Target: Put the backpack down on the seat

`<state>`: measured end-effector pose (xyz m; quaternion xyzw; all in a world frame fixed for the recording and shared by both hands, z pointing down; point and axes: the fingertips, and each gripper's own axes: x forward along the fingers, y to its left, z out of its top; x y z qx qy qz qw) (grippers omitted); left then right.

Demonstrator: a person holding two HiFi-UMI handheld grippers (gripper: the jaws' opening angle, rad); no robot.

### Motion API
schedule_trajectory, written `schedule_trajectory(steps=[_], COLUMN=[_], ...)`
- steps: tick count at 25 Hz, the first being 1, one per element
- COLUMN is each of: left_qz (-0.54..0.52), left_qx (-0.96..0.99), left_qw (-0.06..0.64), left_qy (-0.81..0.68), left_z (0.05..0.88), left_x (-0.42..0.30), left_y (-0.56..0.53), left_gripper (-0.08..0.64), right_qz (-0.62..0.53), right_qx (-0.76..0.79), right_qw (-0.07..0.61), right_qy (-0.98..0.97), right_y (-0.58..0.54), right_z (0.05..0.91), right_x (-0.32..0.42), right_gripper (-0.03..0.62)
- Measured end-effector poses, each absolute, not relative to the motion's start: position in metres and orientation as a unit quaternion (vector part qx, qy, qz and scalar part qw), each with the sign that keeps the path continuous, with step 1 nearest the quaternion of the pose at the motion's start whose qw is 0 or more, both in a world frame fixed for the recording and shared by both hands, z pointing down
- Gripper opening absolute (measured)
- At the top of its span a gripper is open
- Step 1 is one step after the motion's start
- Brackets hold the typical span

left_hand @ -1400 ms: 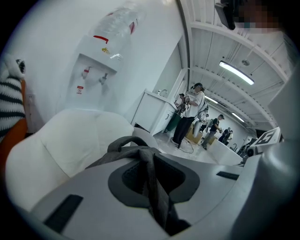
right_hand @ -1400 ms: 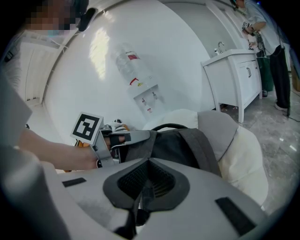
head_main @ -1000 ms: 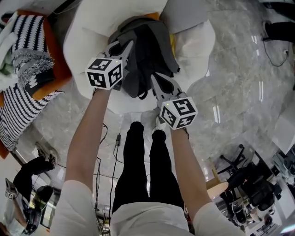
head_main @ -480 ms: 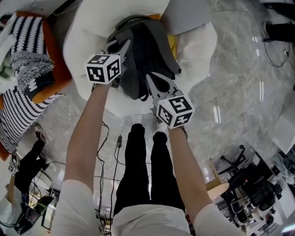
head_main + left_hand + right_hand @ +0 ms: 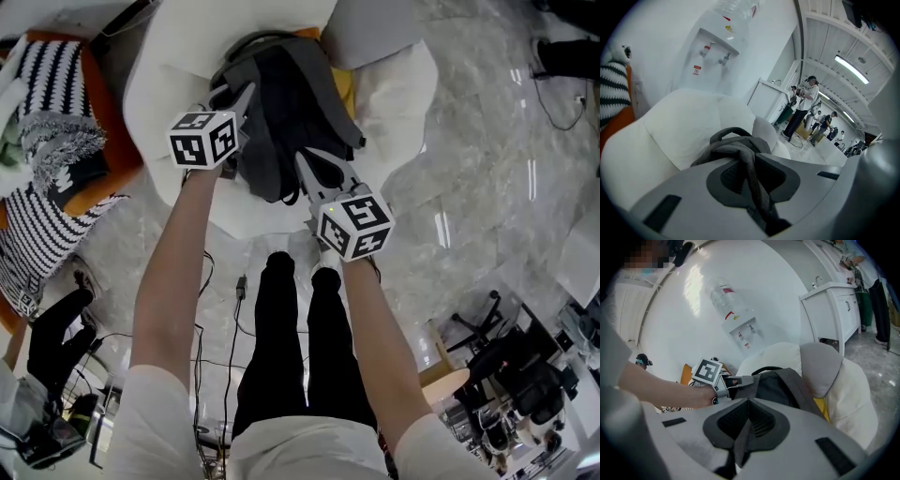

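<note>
The dark grey backpack (image 5: 286, 103) lies on the seat of a white armchair (image 5: 178, 66), its top handle toward the backrest. My left gripper (image 5: 242, 94) is at the pack's left side. In the left gripper view a grey strap (image 5: 751, 174) runs between the pads; the jaws have just been opening a little, and they still pinch the strap. My right gripper (image 5: 309, 166) is at the pack's near edge, shut on another strap (image 5: 740, 441). The right gripper view shows the backpack (image 5: 780, 385) beyond its jaws and the left gripper (image 5: 736, 380) on the far side.
A grey cushion (image 5: 375, 28) and a yellow item (image 5: 347, 89) sit at the chair's right. An orange seat with striped cloth (image 5: 56, 122) stands to the left. A water dispenser (image 5: 712, 51) is behind the chair. Cables (image 5: 211, 309) lie on the marble floor; people (image 5: 804, 108) stand far off.
My left gripper has sunk a little toward the seat, carrying its strap. The backpack has settled slightly lower on the chair. The right gripper has barely moved.
</note>
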<state>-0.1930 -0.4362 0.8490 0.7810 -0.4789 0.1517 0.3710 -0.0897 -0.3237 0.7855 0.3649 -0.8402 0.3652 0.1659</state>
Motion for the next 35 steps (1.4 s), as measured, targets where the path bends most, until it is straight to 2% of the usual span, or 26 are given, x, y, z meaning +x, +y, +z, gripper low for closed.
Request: schedule_trajectory(steps=[12,17,23,35], left_qz=[0.181,0.192,0.202,0.211], left_qx=[0.773,0.769,0.761,0.746], left_qw=[0.374,0.376,0.381,0.385], left_qy=[-0.480,-0.481,-0.485,-0.501], left_z=[0.864,0.861,0.857,0.833], left_x=[-0.194,-0.188,-0.190,-0.195], left_y=[-0.436,-0.434,-0.429,-0.403], left_gripper=[0.063,0.095,0.185,0.198], right_qz=[0.372,0.371,0.368,0.354], right_qx=[0.369,0.369,0.370,0.366], right_qw=[0.169,0.170,0.168,0.173], right_qy=[-0.835,-0.835,-0.837,-0.843], right_y=[-0.319,-0.317,-0.317,-0.312], right_z=[0.793,0.789,0.780,0.748], right_x=[-0.078,-0.074,-0.070,-0.052], right_gripper=[0.024,0.025,0.023,0.025])
